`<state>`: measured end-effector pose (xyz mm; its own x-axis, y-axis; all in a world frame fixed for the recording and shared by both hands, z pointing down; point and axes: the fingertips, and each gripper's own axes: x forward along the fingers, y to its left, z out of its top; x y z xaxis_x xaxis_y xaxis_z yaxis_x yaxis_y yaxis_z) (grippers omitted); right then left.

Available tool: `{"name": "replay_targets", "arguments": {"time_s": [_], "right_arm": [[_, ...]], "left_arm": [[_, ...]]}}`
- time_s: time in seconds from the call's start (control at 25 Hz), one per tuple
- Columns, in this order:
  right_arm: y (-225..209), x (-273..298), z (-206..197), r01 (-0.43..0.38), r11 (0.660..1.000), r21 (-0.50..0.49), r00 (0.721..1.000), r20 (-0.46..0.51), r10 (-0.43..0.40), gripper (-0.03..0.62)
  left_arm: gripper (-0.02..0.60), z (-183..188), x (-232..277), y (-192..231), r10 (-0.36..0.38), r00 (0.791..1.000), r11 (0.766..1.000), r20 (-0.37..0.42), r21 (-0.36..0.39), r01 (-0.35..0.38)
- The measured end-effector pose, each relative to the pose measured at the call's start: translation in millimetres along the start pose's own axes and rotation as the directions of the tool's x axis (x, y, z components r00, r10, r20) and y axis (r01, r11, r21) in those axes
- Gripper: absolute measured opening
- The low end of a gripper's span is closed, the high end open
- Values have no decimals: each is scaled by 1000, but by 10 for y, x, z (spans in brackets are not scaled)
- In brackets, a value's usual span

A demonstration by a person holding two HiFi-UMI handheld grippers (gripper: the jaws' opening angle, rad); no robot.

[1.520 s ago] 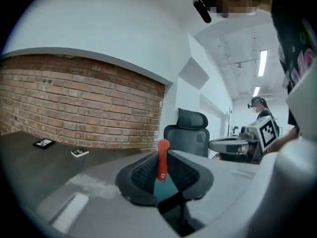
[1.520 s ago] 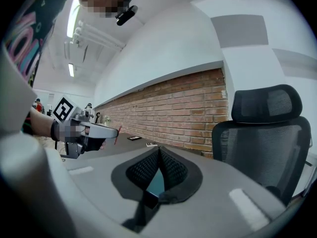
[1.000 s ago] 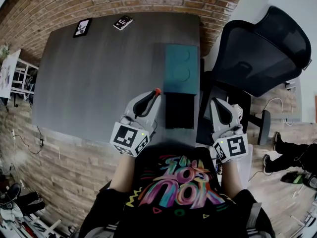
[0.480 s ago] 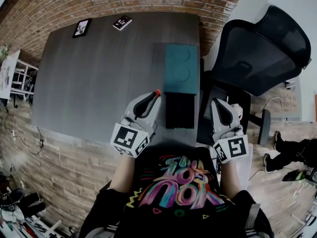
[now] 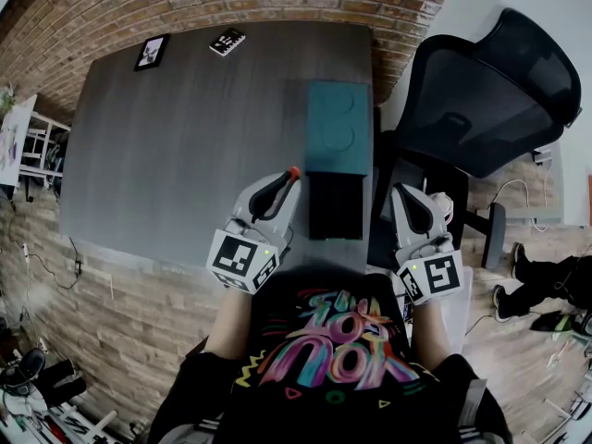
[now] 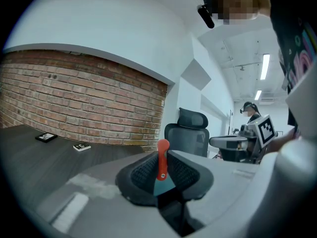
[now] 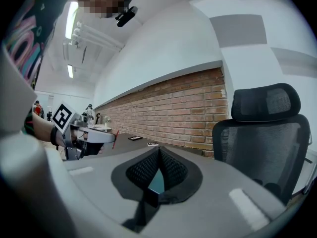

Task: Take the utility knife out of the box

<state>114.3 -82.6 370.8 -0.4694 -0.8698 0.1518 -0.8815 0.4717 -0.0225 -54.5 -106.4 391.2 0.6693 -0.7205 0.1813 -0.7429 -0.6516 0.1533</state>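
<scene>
Brick wall backs the grey table (image 5: 185,137), with a black office chair (image 5: 481,100) off its right side. At the table's right edge lies the open box (image 5: 335,206), a teal half beyond a black one too dark to see into. Your left gripper (image 5: 289,176) pinches the red utility knife (image 5: 293,170) between narrow jaws, outside the box, just left of it. Your right gripper (image 5: 407,192) is closed and empty.

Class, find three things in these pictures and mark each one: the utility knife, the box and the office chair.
utility knife (image 6: 162,160), left gripper view, on its red body between the jaws.
box (image 5: 338,128), head view, on its teal panel.
office chair (image 5: 462,118), head view, on the black mesh backrest.
</scene>
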Motion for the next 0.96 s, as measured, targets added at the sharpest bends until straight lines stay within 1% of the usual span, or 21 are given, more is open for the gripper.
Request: {"name": "replay_targets", "arguments": {"time_s": [0.96], "right_arm": [[11,21,-58,-21,1000,5,1000,-20,21,-2]], "left_arm": [[55,-98,60,-49,-12,999,1000,-39,-2,12]]}}
